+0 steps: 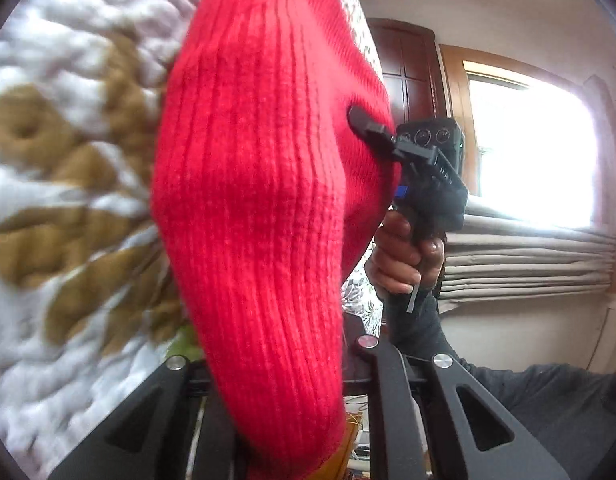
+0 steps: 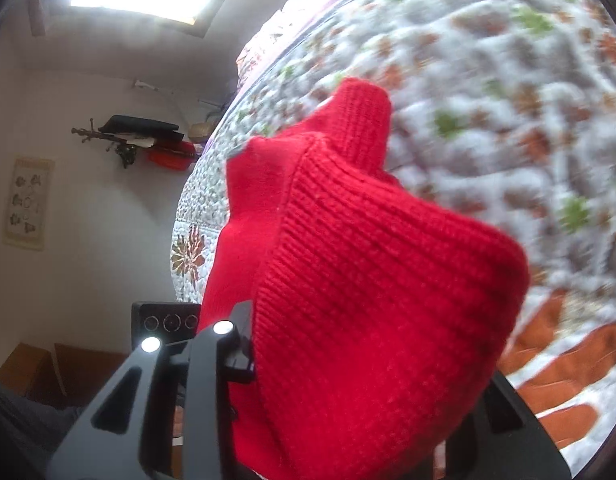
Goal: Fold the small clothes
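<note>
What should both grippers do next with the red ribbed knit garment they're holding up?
Probably lower the red ribbed knit garment onto the floral quilted bedspread. The right gripper and left gripper both pinch it in the air, so it cannot be folded flat.

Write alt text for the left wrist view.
A red knit garment fills the centre, lifted in front of a blurred floral quilt. The right gripper, held by a hand, pinches its far edge; a bright window lies beyond.
</note>
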